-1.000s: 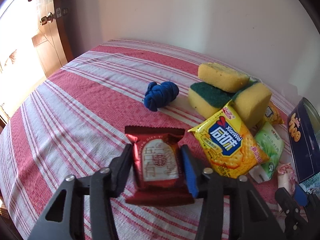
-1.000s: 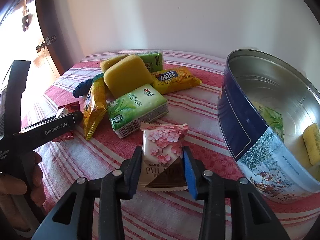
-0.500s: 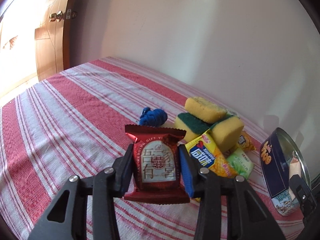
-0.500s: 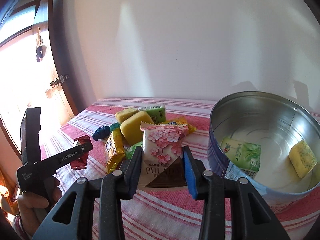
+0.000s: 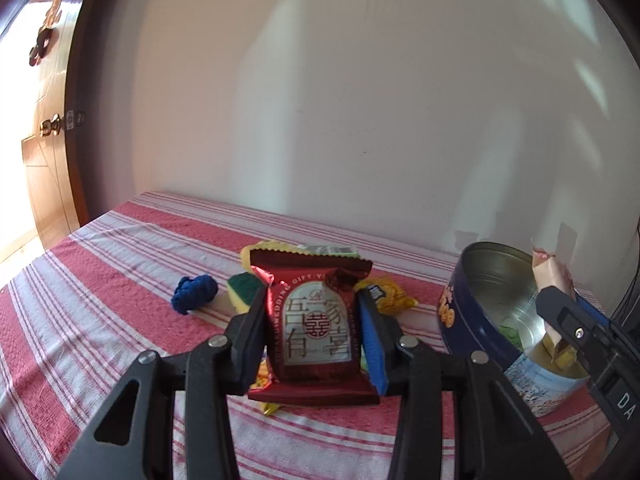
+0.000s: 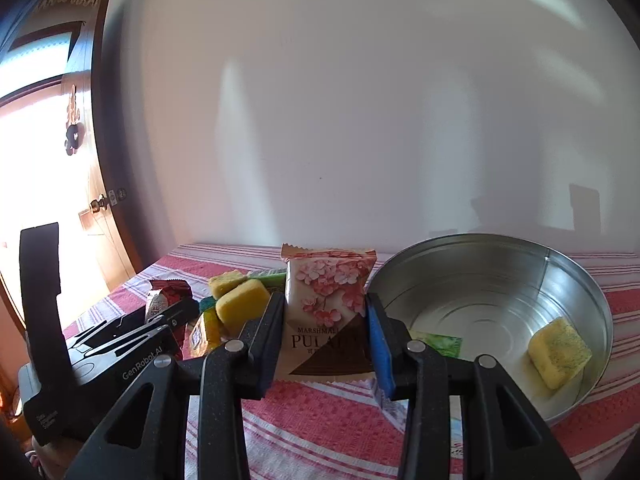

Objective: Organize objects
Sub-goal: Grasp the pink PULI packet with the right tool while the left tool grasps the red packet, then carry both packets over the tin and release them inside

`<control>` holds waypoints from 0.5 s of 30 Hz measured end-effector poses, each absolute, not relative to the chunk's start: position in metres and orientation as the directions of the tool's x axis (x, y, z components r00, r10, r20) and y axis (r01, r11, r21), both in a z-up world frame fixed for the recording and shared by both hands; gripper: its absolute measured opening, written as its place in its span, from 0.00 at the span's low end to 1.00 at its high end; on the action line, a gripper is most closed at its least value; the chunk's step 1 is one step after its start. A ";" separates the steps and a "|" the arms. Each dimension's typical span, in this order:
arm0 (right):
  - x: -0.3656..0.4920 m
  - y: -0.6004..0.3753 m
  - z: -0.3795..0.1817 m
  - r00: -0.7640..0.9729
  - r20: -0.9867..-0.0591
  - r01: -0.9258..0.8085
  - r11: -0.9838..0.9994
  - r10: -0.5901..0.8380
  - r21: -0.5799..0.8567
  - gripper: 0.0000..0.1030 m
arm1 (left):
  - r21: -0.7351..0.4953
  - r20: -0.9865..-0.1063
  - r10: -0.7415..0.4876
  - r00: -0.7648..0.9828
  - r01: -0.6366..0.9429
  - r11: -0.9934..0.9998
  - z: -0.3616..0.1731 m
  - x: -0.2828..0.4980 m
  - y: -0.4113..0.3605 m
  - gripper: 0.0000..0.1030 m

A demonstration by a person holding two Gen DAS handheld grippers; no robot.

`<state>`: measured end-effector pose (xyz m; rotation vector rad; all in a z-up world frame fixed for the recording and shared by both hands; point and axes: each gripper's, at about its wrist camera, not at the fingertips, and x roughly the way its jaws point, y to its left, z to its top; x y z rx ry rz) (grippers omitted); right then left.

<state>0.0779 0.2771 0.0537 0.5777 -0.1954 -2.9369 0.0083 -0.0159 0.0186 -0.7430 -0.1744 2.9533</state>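
The left hand-held gripper [image 5: 313, 332] clamps a red snack packet [image 5: 314, 330] at lower centre. The right hand-held gripper [image 6: 326, 330] grips a pink blossom packet [image 6: 328, 300] left of the round tin [image 6: 600, 320] on the striped counter [image 5: 100, 280].

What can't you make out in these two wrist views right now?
- Pink packet's brand word, right wrist view: gripper fingers cover its ends.
- Green pack in the tin, right wrist view: mostly behind the blue pad.
- Loose pile, left wrist view: red packet hides most of it.
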 end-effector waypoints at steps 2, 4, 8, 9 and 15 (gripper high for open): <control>0.077 0.287 0.055 -0.920 -0.364 0.091 -0.983 -0.143 0.156 0.41 | -0.123 -0.460 0.129 -0.878 -0.081 -0.989 0.023 0.007 -0.003 0.41; 0.075 0.296 0.054 -0.921 -0.367 0.073 -0.984 -0.129 0.162 0.41 | -0.120 -0.453 0.147 -0.879 -0.104 -0.987 0.027 0.006 0.009 0.41; 0.076 0.313 0.056 -0.928 -0.361 0.034 -0.986 -0.092 0.163 0.41 | -0.088 -0.437 0.173 -0.883 -0.149 -0.985 0.034 0.006 0.034 0.41; 0.076 0.319 0.057 -0.930 -0.358 0.023 -0.987 -0.079 0.159 0.41 | -0.083 -0.434 0.179 -0.883 -0.158 -0.984 0.035 0.005 0.040 0.41; 0.076 0.348 0.056 -0.932 -0.363 -0.042 -0.987 -0.016 0.152 0.41 | -0.068 -0.428 0.217 -0.877 -0.208 -0.976 0.037 -0.003 0.071 0.41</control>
